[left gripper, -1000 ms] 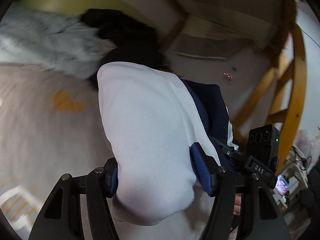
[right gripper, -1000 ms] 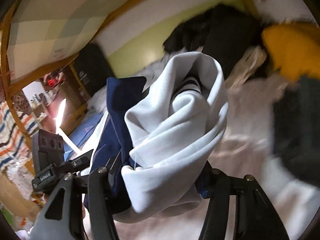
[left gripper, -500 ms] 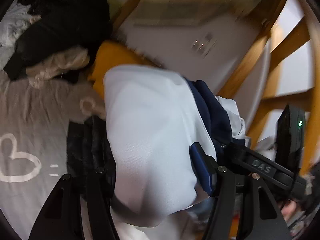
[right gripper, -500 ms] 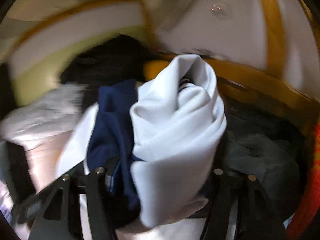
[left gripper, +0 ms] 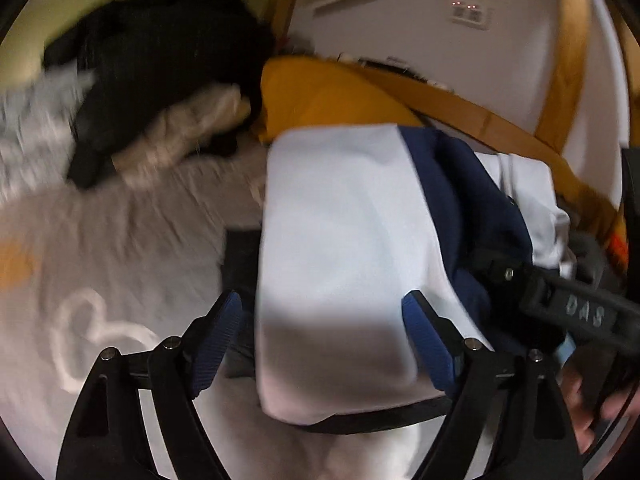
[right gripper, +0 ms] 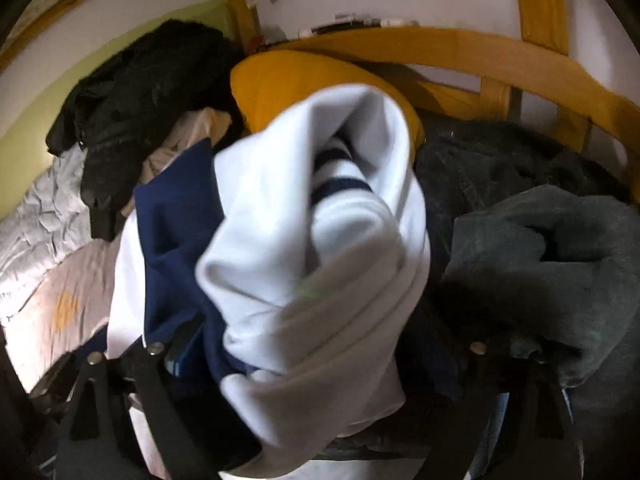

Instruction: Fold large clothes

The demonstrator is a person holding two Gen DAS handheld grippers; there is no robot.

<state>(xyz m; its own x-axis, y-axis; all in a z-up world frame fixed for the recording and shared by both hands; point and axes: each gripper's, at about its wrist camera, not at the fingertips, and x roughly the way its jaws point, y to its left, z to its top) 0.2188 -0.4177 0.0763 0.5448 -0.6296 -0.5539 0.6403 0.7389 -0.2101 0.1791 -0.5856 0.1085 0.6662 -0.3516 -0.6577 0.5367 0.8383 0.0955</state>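
Since a second ago we swung the folded white-and-navy garment (left gripper: 340, 248) across the bed (left gripper: 120, 248) to the clothes stack | left gripper (left gripper: 324, 336) and right gripper (right gripper: 316, 364) opening, bundle between them | fold done, release and further clothes remain.

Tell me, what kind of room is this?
Most likely a bedroom: clothes lie heaped on a bed sheet printed with hearts, a wooden bed frame runs behind, and a rumpled grey quilt lies alongside.
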